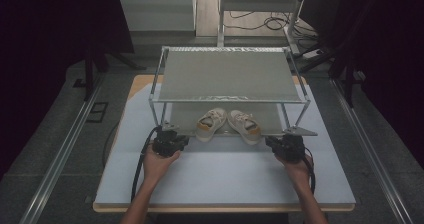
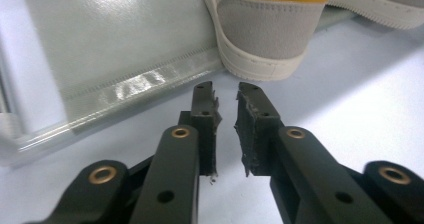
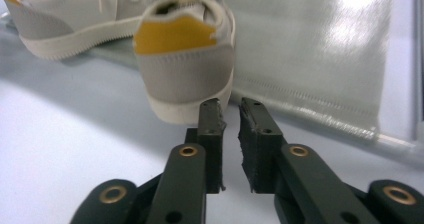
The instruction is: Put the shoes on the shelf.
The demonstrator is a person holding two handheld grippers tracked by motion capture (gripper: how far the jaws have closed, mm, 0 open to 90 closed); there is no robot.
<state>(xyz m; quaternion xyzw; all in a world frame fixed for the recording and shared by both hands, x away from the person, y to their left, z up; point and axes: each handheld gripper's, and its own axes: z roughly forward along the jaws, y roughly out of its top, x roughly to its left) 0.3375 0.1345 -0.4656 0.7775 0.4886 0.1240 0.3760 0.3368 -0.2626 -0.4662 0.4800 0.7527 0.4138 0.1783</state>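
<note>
A pair of grey-and-cream sneakers with yellow heel tabs stands on the lower shelf [image 1: 182,116] of a metal rack, heels toward me: the left shoe [image 1: 210,124] and the right shoe [image 1: 245,126]. My left gripper [image 1: 170,142] rests low on the table in front of the rack's left corner. Its jaws [image 2: 226,91] stand a narrow slit apart with nothing between them, just short of the left shoe's heel [image 2: 272,31]. My right gripper [image 1: 287,145] mirrors it at the right corner. It [image 3: 230,106] is also nearly closed and empty, right below the right shoe's heel [image 3: 185,66].
The rack's upper mesh shelf [image 1: 230,74] overhangs the shoes, and its thin legs stand near both grippers. The white table top [image 1: 225,176] stretches toward me. The lower shelf's front edge [image 2: 130,84] lies just ahead of the left jaws. Dark curtains and floor rails flank the table.
</note>
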